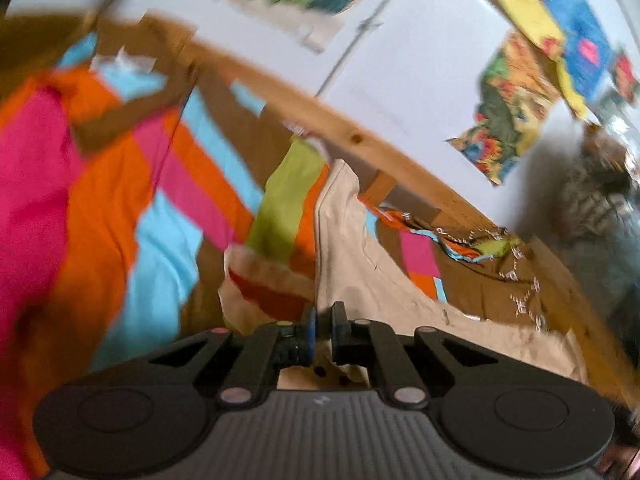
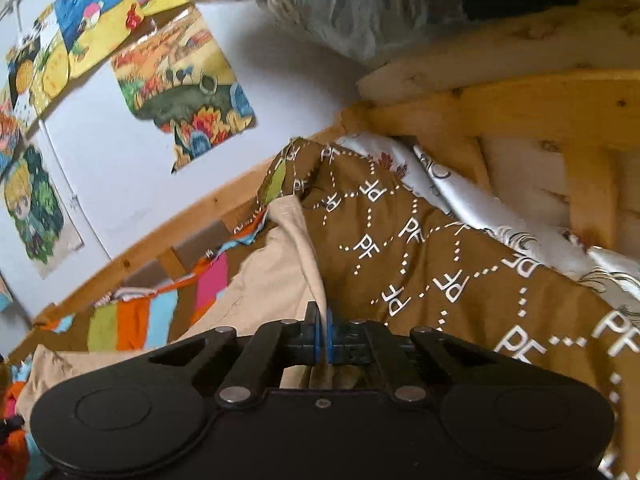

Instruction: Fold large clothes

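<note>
A large beige garment (image 1: 360, 256) lies stretched across a bed covered by a striped orange, pink, blue and brown sheet (image 1: 120, 208). My left gripper (image 1: 323, 326) is shut on one edge of the beige cloth, which rises from between its blue pads (image 1: 310, 332). In the right wrist view the same beige garment (image 2: 272, 272) runs away from my right gripper (image 2: 323, 320), whose pads (image 2: 317, 332) are shut on a fold of it. A brown blanket with white "PF" lettering (image 2: 440, 264) lies right beside the right gripper.
A wooden bed rail (image 1: 360, 140) runs along a white wall with colourful posters (image 2: 188, 96). A wooden bunk frame (image 2: 540, 104) and a white patterned pillow (image 2: 480, 204) stand to the right. Bagged bundles (image 2: 380, 8) sit above.
</note>
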`<state>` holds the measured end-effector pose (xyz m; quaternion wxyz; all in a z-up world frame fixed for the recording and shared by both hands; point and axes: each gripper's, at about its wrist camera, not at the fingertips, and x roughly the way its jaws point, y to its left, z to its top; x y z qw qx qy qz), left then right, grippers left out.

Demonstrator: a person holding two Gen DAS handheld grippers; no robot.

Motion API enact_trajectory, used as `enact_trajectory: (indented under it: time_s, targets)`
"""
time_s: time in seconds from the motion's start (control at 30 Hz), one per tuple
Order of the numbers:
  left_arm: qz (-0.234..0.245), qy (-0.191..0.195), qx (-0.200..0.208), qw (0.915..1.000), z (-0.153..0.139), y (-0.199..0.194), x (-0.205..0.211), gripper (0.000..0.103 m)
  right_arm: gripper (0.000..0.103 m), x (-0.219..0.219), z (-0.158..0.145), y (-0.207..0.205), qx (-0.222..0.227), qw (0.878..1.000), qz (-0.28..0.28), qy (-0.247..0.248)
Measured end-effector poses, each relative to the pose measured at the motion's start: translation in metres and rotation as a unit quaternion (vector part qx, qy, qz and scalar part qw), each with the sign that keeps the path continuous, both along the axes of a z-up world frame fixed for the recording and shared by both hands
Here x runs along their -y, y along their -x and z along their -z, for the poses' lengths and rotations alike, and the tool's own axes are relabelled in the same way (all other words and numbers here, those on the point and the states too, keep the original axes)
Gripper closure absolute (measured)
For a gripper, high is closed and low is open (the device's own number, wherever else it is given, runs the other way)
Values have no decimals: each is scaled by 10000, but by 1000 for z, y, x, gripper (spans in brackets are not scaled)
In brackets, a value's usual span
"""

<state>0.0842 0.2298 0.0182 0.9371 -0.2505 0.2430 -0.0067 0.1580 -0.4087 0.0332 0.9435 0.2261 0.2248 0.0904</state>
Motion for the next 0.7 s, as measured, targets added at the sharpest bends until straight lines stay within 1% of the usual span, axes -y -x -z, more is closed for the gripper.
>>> enact_trajectory:
  time_s: [0.03, 0.1, 0.17, 0.2, 0.27, 0.33, 0.4, 0.47, 0.5, 0.57, 0.6, 0.63, 0.67, 0.7]
  targets:
    - [41, -115, -69, 9999, 0, 5, -2, 97, 102, 2, 1, 3, -116, 9999, 31, -59]
    - [147, -241, -371, 9989, 13, 10, -4, 97, 101, 1, 12, 5, -482, 9988, 32, 69]
    - [318, -448, -778, 9955, 35, 12, 0, 97, 101, -5, 30, -1, -1016, 9944, 10, 287]
    - [327, -511, -998, 9932, 49, 14, 3, 97, 101, -6, 40, -3, -1301, 9907, 58, 404]
    - [234, -483, -1164, 9918, 69, 17, 6, 97, 101, -5, 51, -1, -1557, 9867, 117, 449]
    - [150, -359, -1181, 9922, 76, 20, 4, 97, 100, -8, 52, 2, -1593, 9854, 129, 577]
    - [160, -449, -1211, 9915, 76, 19, 6, 97, 99, -16, 52, 2, -1563, 9838, 87, 874]
    - [152, -417, -1290, 9907, 76, 16, 5, 96, 95, -24, 53, 2, -1534, 9812, 18, 1169]
    - [125, -374, -1328, 9904, 74, 15, 4, 96, 94, -25, 52, 3, -1505, 9810, 36, 1222]
    - [76, -337, -1339, 9904, 69, 16, 5, 94, 88, -24, 50, 7, -1393, 9815, 119, 1305]
    - [20, -373, -1379, 9897, 65, 17, 7, 91, 79, -25, 46, 10, -1267, 9822, 166, 1376]
    - [-6, -408, -1408, 9892, 64, 16, 9, 77, 63, -26, 44, 14, -1119, 9826, 182, 1468]
    - [20, -433, -1396, 9893, 62, 18, 10, 66, 57, -30, 40, 17, -899, 9828, 188, 1603]
    - [52, -501, -1284, 9904, 55, 23, 12, 44, 48, -34, 35, 21, -690, 9822, 161, 1741]
